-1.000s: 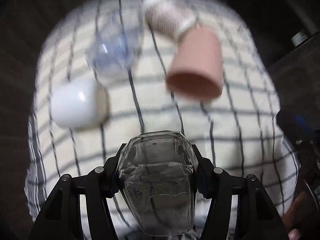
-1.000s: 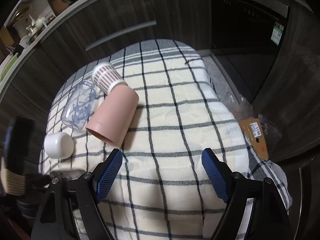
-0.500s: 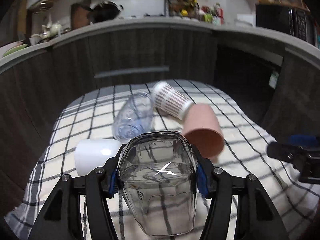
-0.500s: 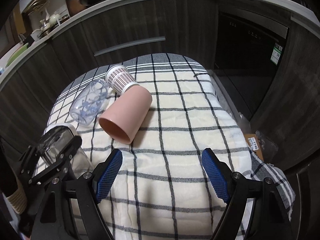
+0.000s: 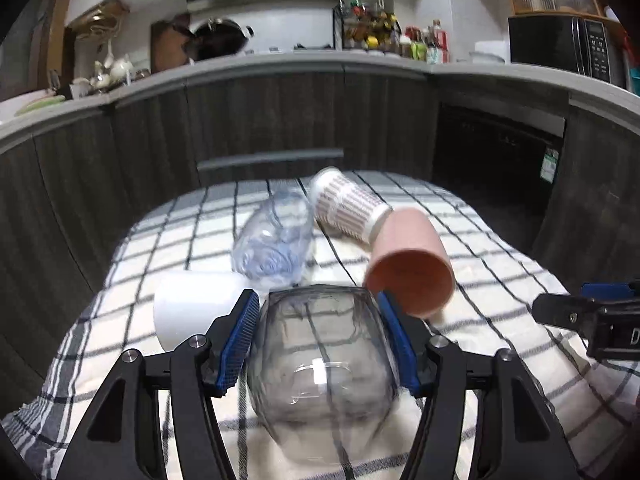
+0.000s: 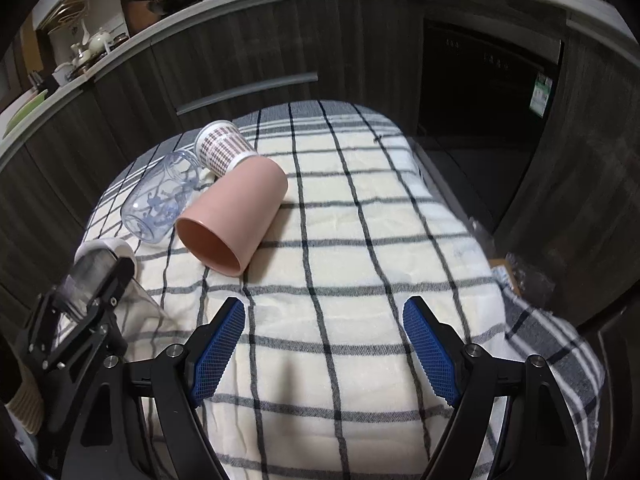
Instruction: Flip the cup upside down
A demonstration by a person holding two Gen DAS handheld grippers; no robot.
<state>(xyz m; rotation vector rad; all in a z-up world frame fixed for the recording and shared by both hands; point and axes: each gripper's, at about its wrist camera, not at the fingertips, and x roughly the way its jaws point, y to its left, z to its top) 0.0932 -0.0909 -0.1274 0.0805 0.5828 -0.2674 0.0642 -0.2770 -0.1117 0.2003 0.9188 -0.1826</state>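
My left gripper [image 5: 320,336] is shut on a clear smoky glass cup [image 5: 322,364], held between the blue pads, low over the checked cloth [image 5: 500,280]. In the right wrist view the same cup [image 6: 86,270] shows at the far left, tilted in the left gripper. My right gripper [image 6: 324,344] is open and empty over the cloth's near middle [image 6: 360,260]. A pink cup [image 6: 234,218] lies on its side, mouth toward me; it also shows in the left wrist view [image 5: 408,264].
A clear bottle-like glass [image 6: 160,200], a striped paper cup [image 6: 224,148] and a white cup [image 5: 196,308] lie on their sides at the cloth's left. Dark cabinets [image 6: 240,60] stand behind. The cloth drops off at right [image 6: 540,332].
The left gripper has tilted up from looking down at the cloth to looking level, turning the glass cup and lowering it toward the cloth. The right gripper has barely moved.
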